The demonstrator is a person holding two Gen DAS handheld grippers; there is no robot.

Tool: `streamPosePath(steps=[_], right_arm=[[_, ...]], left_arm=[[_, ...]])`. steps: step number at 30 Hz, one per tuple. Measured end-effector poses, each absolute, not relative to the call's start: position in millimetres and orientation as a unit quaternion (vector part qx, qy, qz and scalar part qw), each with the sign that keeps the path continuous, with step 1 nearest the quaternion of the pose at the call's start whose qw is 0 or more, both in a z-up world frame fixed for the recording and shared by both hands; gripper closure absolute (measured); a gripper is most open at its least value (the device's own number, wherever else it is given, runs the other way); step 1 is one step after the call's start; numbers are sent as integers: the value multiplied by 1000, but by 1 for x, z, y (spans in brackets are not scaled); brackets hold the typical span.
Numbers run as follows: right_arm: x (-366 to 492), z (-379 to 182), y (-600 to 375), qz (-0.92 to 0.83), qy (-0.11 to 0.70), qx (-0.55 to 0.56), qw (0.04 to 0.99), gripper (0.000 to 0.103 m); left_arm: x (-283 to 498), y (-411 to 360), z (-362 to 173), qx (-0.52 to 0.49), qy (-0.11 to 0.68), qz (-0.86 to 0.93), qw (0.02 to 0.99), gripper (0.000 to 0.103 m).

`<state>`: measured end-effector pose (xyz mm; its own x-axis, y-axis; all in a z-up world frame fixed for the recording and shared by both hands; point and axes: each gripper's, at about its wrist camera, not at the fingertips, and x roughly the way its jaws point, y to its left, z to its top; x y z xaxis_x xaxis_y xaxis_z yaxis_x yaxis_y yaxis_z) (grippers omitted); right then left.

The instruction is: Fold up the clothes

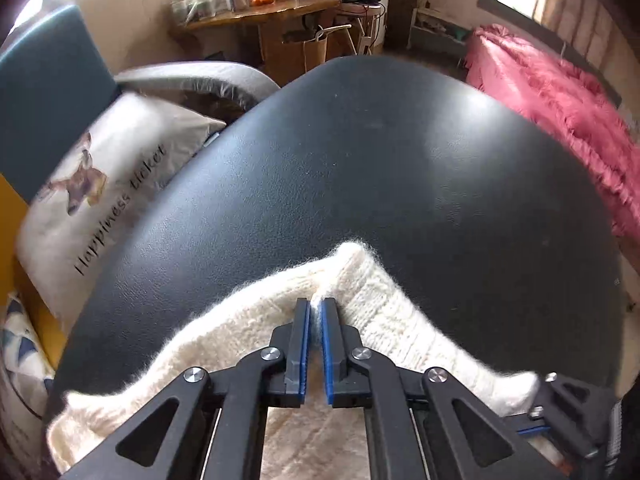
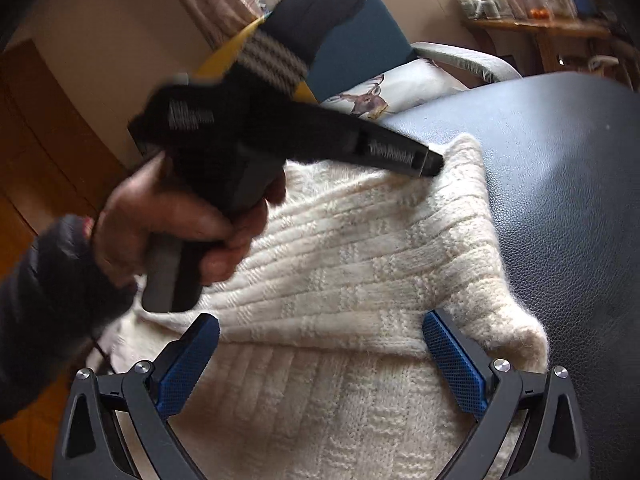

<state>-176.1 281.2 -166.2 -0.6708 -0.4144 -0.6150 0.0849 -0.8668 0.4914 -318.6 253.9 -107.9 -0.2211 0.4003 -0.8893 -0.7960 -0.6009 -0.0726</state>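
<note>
A cream knitted sweater (image 1: 384, 312) lies on a dark leather-like table top (image 1: 360, 168). My left gripper (image 1: 315, 304) is shut on a pinched fold of the sweater near its far edge. In the right wrist view the sweater (image 2: 360, 280) shows a folded layer across it. My right gripper (image 2: 320, 332) stands wide open just above the knit, nothing between its blue pads (image 2: 452, 352). The left gripper (image 2: 432, 164), held by a hand (image 2: 176, 224), has its tip at the sweater's far corner.
A white pillow with a printed animal (image 1: 104, 196) and a teal chair back (image 1: 52, 92) sit left of the table. A pink fuzzy blanket (image 1: 568, 120) lies to the right. A cluttered wooden desk (image 1: 264, 16) stands behind.
</note>
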Motion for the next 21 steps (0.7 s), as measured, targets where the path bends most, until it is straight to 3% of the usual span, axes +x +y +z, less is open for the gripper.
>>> streamPosePath(steps=[4, 7, 14, 21], right_arm=[[-189, -164, 273, -891, -177, 400, 123, 0], [-206, -162, 267, -891, -142, 417, 107, 0], [-245, -158, 254, -887, -58, 453, 70, 0], [-277, -157, 243, -878, 15, 477, 33, 0]], left_arm=[[-332, 193, -80, -502, 77, 776, 374, 91], [-316, 123, -62, -490, 23, 809, 323, 90], [-254, 7, -74, -460, 5, 861, 218, 89], [-249, -46, -125, -474, 72, 873, 93, 87]])
